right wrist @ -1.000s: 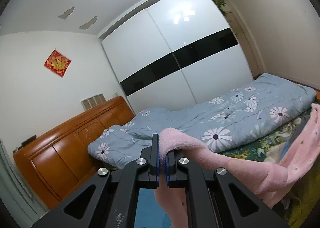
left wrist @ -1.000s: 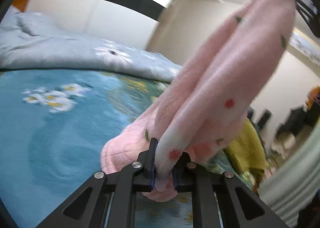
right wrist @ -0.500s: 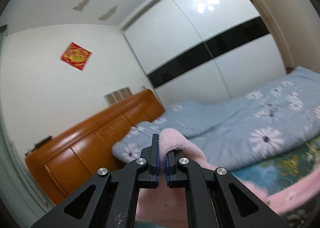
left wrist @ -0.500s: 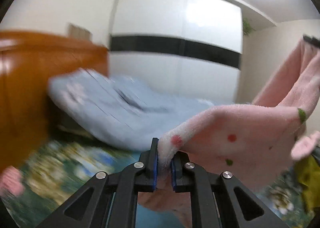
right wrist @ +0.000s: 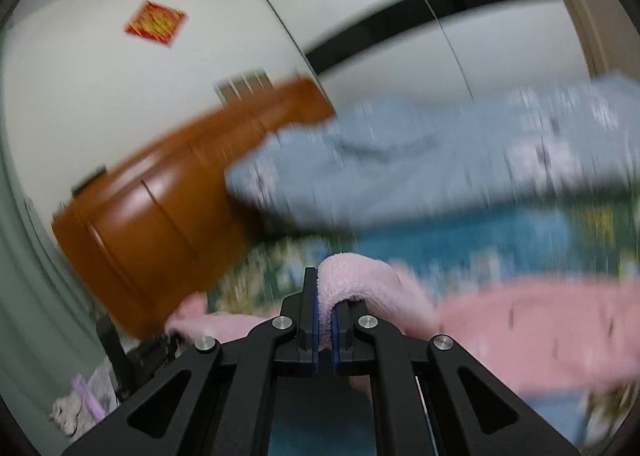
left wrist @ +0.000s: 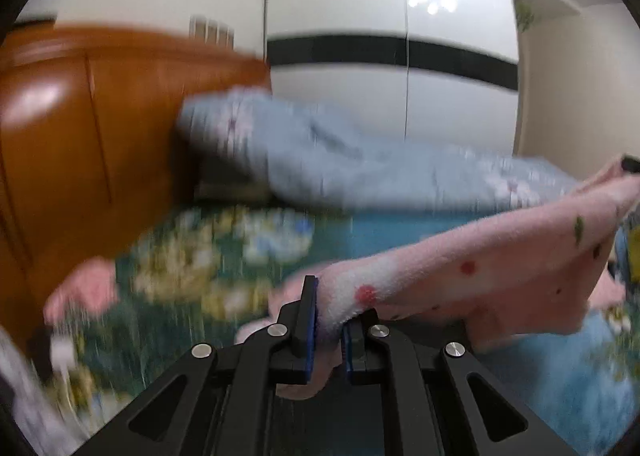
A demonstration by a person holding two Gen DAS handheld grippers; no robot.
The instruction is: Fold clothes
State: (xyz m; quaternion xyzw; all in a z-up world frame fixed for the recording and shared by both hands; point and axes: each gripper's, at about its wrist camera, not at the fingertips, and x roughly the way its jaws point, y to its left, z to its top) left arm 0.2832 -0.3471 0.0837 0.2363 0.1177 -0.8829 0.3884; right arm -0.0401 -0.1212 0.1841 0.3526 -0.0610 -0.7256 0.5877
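Observation:
A fluffy pink garment (left wrist: 500, 268) with small red and green spots hangs stretched between my two grippers above the bed. My left gripper (left wrist: 328, 316) is shut on one edge of it; the cloth runs up to the right, where the tip of the other gripper (left wrist: 630, 165) shows. In the right wrist view my right gripper (right wrist: 326, 298) is shut on a fold of the same pink garment (right wrist: 532, 328), which spreads to the right. Both views are blurred by motion.
The bed has a blue-green flowered sheet (left wrist: 400, 232) and a crumpled light blue quilt (left wrist: 340, 160) at the back. An orange wooden headboard (left wrist: 80, 136) stands on the left. Another pink piece (left wrist: 84, 288) lies near it. White wardrobe doors (left wrist: 400, 56) are behind.
Both grippers have swung down and toward the headboard with the garment. The cloth, hanging steeply from the right gripper a second ago, now stretches almost level over the sheet.

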